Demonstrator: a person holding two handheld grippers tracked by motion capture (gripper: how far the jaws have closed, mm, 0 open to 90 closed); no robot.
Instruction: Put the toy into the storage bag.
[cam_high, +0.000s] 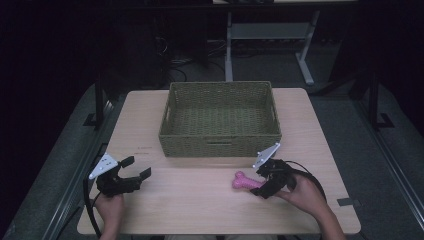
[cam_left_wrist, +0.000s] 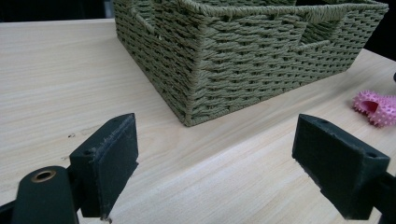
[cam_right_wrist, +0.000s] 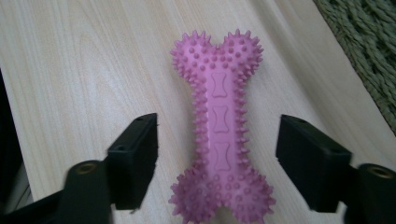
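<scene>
straddling the pink bone toy (cam_right_wrist: 219, 135) just in front of the basket (cam_high: 220, 142), the right gripper (cam_high: 268, 181) is holding its jaws apart, likely needing to close next; the left gripper (cam_high: 125, 176) is idling near the basket, jaws apart.

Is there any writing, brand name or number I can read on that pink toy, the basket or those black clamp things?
No readable text anywhere.
Pink bone toy: three small raised bone shapes along its shaft, no letters.
Woven basket: no label.
Left gripper and right gripper: no markings readable.
Table: faint dark specks, not legible.
</scene>
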